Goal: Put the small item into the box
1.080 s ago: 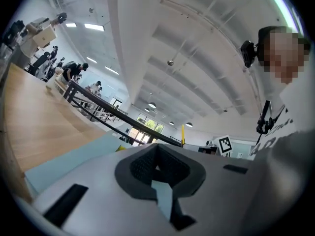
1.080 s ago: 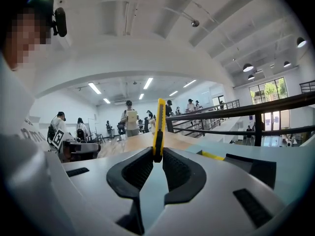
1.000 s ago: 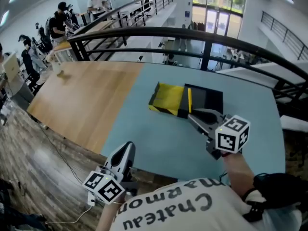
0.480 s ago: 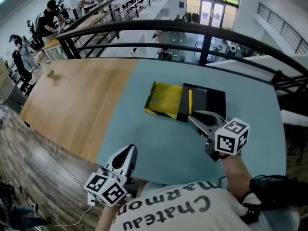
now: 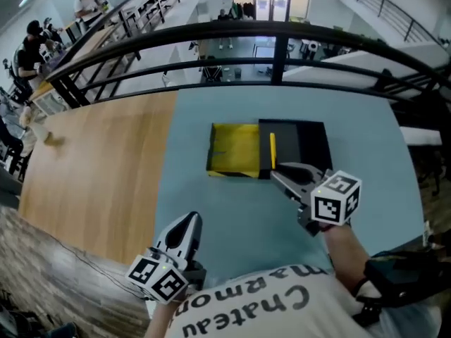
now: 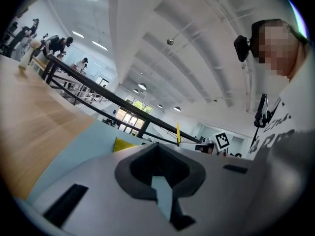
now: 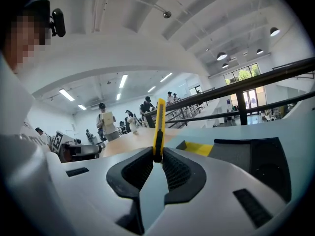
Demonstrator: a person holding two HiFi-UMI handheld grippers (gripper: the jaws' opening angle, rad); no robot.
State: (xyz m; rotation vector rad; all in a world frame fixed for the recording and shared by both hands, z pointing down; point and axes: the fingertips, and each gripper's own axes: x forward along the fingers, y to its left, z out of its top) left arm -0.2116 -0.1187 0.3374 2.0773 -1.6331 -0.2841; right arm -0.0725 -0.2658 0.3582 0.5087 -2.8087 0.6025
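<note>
Person's-eye view looking down on a table: pale blue mat [image 5: 225,210] across the centre and R of the frame, bare wood top [image 5: 99,167] at the L. Bottom edge shows the person's white shirt [image 5: 246,308] w/ dark print, upside down in the frame: "Chateau", plus a cut-off word that looks like "Marmo". Both grippers carry a cube w/ black-and-white square markers, no letters.

R gripper [image 5: 276,170], lower R of centre: claw clamped tight on a slim yellow box-cutter [image 5: 272,150], the small item. Blade body sticks out past the jaw tips. In the head view it lies over the seam btwn the two halves of the box; can't tell if it touches. The R gripper view shows it upright in mid-frame, pinched btwn the dark ribbed pads.

Box [image 5: 299,143], centre of frame: black tray on the R half w/ a yellow half [image 5: 232,150] joined at its L. It sits on the blue mat.

L gripper [image 5: 190,222], bottom L of centre, well apart from the box: claw closed, tips together w/ nothing btwn them.

Surroundings: curved black railing [image 5: 282,37] crosses the top of the frame just behind the table, w/ a lower floor and glass doors beyond. Upper L corner: several people [image 5: 32,37] at desks, too small for detail. A small pale object [image 5: 51,138] sits on the wood at far L, can't ID it.
</note>
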